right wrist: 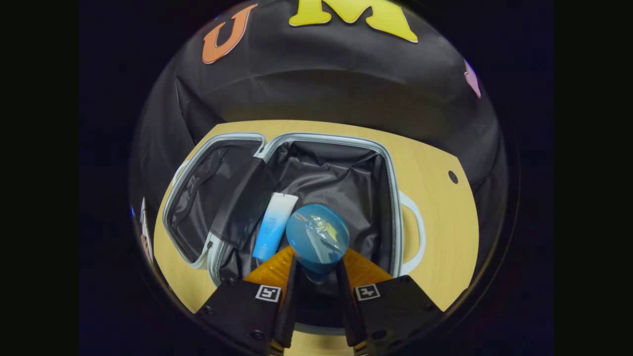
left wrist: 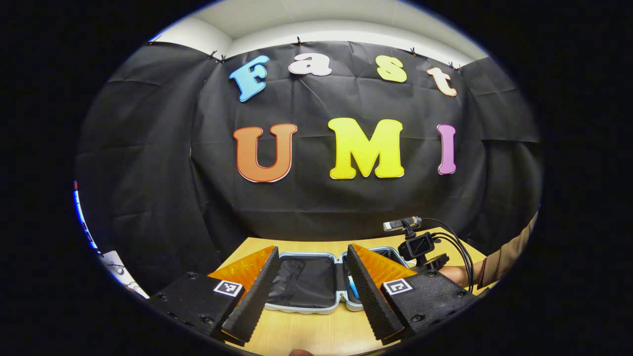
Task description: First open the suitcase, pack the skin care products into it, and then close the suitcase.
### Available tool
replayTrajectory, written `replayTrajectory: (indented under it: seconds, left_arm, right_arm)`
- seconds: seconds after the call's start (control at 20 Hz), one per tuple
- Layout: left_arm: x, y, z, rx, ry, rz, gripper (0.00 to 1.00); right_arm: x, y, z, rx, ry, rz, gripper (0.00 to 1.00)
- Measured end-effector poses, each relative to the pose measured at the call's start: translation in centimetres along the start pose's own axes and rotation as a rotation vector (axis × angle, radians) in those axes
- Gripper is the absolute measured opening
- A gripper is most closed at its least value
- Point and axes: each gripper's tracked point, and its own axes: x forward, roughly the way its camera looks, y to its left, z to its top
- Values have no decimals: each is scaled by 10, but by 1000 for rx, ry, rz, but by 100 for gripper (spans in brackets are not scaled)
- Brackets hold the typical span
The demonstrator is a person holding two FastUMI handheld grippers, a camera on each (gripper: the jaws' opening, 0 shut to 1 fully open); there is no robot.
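right gripper (right wrist: 316,269) pinches a blue bottle (right wrist: 317,240) over the open suitcase (right wrist: 390,198) | white-and-blue tube (right wrist: 274,226) lies inside | left gripper (left wrist: 311,291) fingers wide apart, holding nothing, low above the table (left wrist: 316,333), suitcase ahead

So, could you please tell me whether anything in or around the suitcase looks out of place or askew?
Nothing stands out. The suitcase lies open on the table, a white-and-blue tube rests inside, and the right gripper holds a blue bottle over it.
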Motion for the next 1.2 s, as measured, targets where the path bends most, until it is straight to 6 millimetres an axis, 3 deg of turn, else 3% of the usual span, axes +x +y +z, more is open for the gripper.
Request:
replayTrajectory:
  seconds: [0.25, 0.5, 0.85, 0.95, 1.0, 1.2]
  left_arm:
    - [17, 23, 12, -39, -23, 62, 87]
    - [29, 57, 30, -55, -58, 138, 88]
    - [36, 114, 57, -93, -111, 216, 87]
    - [43, 124, 61, -67, -116, 200, 87]
    - [57, 132, 64, -38, -113, 202, 87]
    - [85, 173, 23, -77, 8, 199, 87]
  right_arm:
    - [31, -9, 18, 67, -27, -30, 38]
    - [57, -17, -6, 74, 60, -94, 38]
    - [57, -14, -9, 126, 75, -96, 40]
    - [57, -12, -9, 129, 76, -94, 42]
    - [54, -12, -9, 131, 79, -100, 45]
    - [25, -10, 13, 110, -7, -91, 66]
